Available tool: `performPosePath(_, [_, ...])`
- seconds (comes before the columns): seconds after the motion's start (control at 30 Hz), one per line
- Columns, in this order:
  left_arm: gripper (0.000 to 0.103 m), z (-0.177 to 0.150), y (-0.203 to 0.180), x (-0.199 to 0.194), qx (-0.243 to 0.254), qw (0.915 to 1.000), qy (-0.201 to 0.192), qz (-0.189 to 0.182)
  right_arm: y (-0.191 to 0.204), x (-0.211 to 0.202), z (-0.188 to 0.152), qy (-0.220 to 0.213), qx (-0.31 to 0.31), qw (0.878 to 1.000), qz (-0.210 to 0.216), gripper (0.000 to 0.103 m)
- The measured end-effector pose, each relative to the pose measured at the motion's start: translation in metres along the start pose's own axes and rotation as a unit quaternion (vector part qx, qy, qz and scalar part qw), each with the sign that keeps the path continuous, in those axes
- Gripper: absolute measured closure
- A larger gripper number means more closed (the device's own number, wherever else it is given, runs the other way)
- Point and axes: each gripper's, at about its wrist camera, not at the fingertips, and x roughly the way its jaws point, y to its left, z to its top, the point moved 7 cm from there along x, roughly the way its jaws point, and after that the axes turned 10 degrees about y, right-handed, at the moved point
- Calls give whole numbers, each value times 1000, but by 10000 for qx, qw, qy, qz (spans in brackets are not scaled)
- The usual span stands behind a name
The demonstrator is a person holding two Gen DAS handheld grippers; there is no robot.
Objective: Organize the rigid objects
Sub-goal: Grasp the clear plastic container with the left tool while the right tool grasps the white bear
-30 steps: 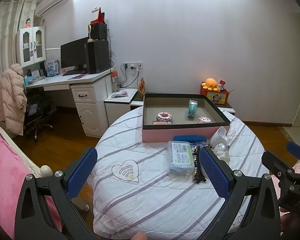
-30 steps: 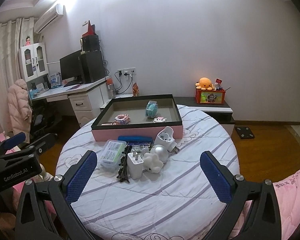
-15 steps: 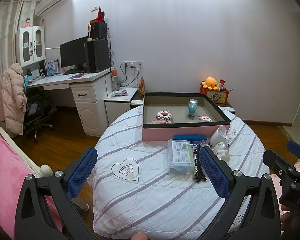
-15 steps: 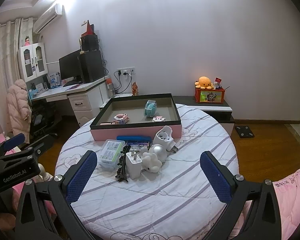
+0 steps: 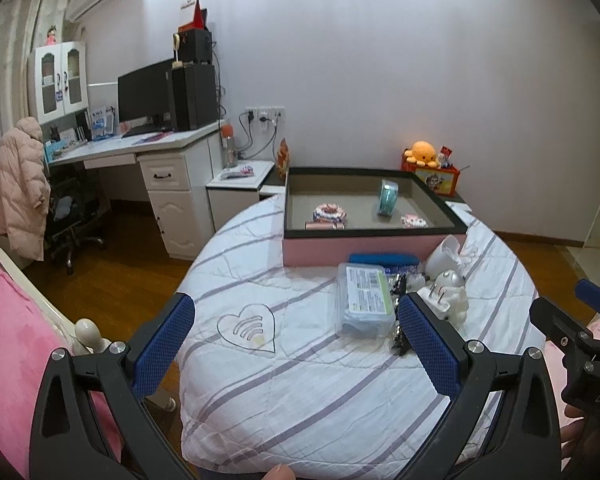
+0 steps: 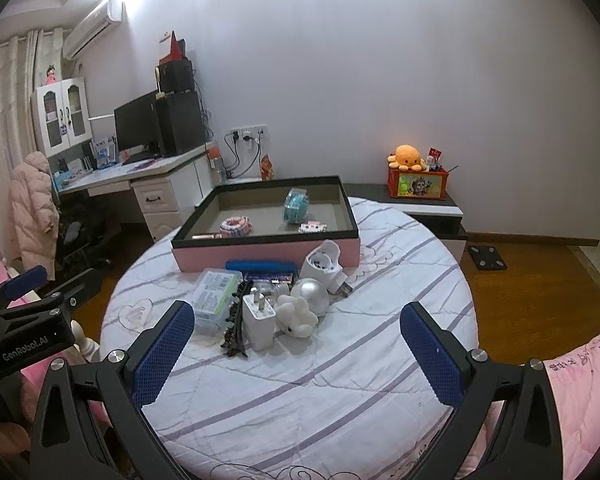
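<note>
Holding nothing, both wide-open grippers (image 5: 296,344) (image 6: 298,350) face a pink box (image 6: 260,254) containing teal tape (image 6: 296,205).

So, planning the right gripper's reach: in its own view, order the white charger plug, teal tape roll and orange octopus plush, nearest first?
1. White charger plug, front of the table clutter.
2. Teal tape roll, inside the pink tray.
3. Orange octopus plush, by the far wall.

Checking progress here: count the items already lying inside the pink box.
4 in the pink box: teal tape roll at the back, pink beaded bracelet front-left, a slim pink tube beside it, small pink clip front-right. The near wall may hide more.
</note>
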Motion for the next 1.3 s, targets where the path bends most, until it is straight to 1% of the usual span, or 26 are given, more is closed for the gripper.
performPosePath(0.1, [0, -3, -4, 16, 31, 9999, 158, -44, -4, 10, -4, 125, 0, 9999, -49, 0])
performPosePath(0.27, [0, -11, -16, 47, 187, 9988, 423, -159, -14, 40, -16, 492, 25, 9988, -81, 0])
performPosePath(0.33, [0, -14, -22, 61, 293, 9980, 538, -163, -17, 52, -21, 632, 51, 9980, -41, 0])
performPosePath(0.47, [0, -13, -34, 85, 400, 9962, 700, -335, -15, 74, -28, 857, -33, 9963, 32, 0])
performPosePath(0.63, [0, -11, -41, 114, 480, 9937, 938, -375, -15, 91, -31, 998, -78, 9950, 62, 0])
performPosePath(0.87, [0, -9, -52, 131, 622, 9907, 1090, -525, -27, 108, -33, 1141, 36, 9935, -6, 0])
performPosePath(0.97, [0, -9, -55, 143, 662, 9898, 1183, -433, -30, 112, -33, 1169, 77, 9931, -24, 0])
performPosePath(1.1, [1, -10, -49, 154, 514, 9890, 1308, -455, -34, 115, -31, 1184, 95, 9929, -42, 0])
performPosePath(1.2, [11, -9, -44, 159, 418, 9878, 1401, -529, -34, 119, -26, 1184, 56, 9929, -45, 0])
performPosePath(1.23, [16, -9, -42, 161, 391, 9874, 1433, -539, -33, 120, -24, 1183, 41, 9930, -35, 0])
performPosePath(1.27, [22, -9, -39, 162, 369, 9875, 1443, -524, -32, 123, -21, 1180, 19, 9930, -21, 1])
performPosePath(1.3, [24, -8, -37, 163, 351, 9876, 1446, -501, -31, 124, -19, 1176, 0, 9931, -1, 4])
